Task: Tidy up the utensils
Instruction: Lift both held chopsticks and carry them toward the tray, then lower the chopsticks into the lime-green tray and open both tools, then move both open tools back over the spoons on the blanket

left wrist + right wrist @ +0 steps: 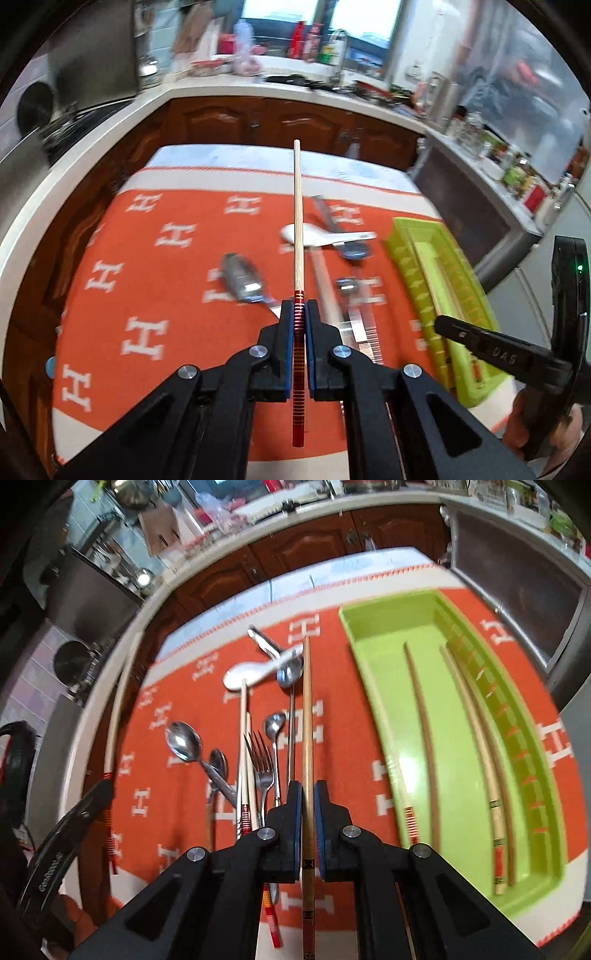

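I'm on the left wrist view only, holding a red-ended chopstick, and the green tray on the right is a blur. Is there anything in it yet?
Observer: Yes. In the right wrist view, the green tray holds several chopsticks lying lengthwise.
Operator: What's the right gripper doing?
Observer: The right gripper is shut on a light wooden chopstick, held over the cloth to the left of the tray.
Operator: Any fork on the cloth?
Observer: One fork lies on the orange cloth among the spoons.
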